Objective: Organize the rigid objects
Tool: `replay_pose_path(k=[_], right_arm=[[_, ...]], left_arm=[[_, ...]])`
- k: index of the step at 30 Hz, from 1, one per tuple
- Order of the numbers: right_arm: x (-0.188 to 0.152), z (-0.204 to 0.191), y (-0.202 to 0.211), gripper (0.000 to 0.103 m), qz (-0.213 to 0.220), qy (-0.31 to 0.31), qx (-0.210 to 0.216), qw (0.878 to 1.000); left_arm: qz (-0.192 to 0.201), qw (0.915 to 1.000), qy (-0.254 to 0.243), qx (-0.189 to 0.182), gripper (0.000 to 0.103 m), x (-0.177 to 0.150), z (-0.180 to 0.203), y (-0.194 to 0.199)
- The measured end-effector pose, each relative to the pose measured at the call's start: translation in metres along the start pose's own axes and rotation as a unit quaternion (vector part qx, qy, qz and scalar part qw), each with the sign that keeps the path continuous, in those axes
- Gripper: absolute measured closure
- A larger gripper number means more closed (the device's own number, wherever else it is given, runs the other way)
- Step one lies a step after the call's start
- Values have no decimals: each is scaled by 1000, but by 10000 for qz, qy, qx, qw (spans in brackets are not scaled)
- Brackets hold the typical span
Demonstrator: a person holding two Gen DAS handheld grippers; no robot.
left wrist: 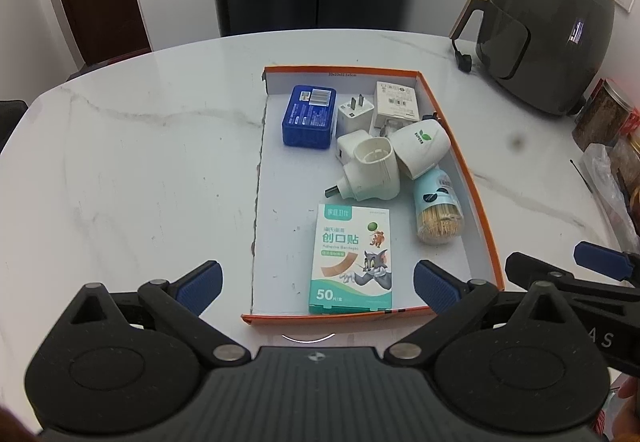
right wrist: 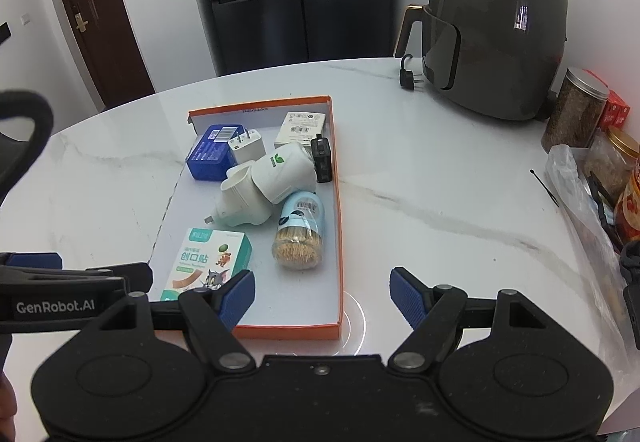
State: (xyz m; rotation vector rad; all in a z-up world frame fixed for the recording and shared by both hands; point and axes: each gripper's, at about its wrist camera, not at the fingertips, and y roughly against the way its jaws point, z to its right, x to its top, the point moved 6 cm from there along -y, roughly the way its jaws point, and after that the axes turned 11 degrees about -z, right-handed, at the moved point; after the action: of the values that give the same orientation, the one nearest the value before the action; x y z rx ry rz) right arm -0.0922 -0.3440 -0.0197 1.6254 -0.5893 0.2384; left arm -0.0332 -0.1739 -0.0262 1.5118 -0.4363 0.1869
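While both grippers hover at the near edge of the table, the left gripper and the right gripper are spread wide, holding nothing. Everything sits in the orange tray: bandage box nearest, toothpick jar beside it, plugs and blue box farther back.

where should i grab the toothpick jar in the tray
Grip the toothpick jar across its round body near the middle, coming from above with the fingers either side. It lies on its side close to the orange tray wall, cap end tucked under the white cup, so the ends are poorly exposed.
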Motion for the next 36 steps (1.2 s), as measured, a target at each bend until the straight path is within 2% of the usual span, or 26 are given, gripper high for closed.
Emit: replay_pose_path(k=[36], right_arm=[[-5, 5, -9, 15, -109, 29, 21, 9999]], left_arm=[[-198, 9998, 26, 5, 0, -3, 4, -8]])
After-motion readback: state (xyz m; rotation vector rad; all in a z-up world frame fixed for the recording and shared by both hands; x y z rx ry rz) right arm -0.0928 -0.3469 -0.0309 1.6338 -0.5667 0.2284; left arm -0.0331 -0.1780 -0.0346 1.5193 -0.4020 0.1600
